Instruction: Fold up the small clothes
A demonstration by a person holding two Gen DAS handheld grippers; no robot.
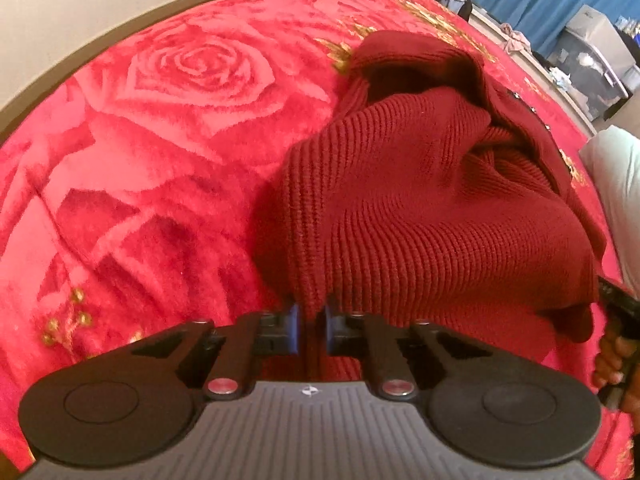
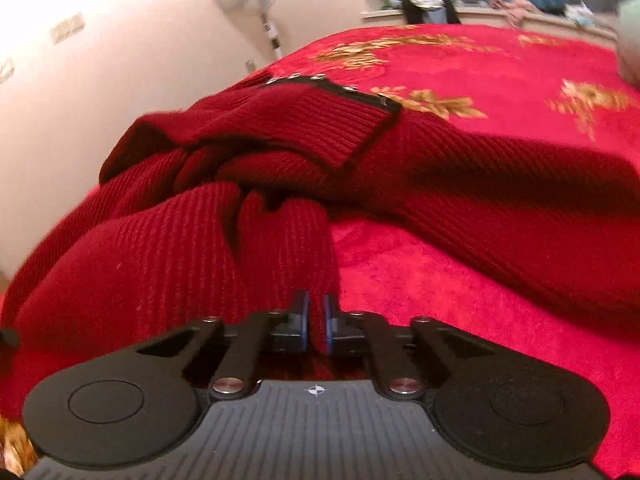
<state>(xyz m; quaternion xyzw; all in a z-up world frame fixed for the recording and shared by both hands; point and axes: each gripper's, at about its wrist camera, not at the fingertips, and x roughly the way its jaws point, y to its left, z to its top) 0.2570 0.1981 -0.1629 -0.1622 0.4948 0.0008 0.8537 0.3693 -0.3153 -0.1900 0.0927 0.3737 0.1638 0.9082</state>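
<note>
Left wrist view shows the left gripper point(image 1: 311, 322) pinching the dark red knit sweater's point(image 1: 420, 208) six-o'clock hem, while the right gripper point(image 2: 316, 322) seemingly nips another fold on the rose blanket point(image 1: 160, 120).

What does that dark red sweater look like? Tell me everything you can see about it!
The sweater is dark red, thick ribbed knit, soft-looking. It lies crumpled in loose folds on the red rose blanket, not yet folded neatly. One edge has a black trim strip with small shiny studs. A long part, maybe a sleeve, stretches off to one side. The left gripper pinches one bit of knit at its near edge, and the right gripper pinches another bunched bit.
</note>
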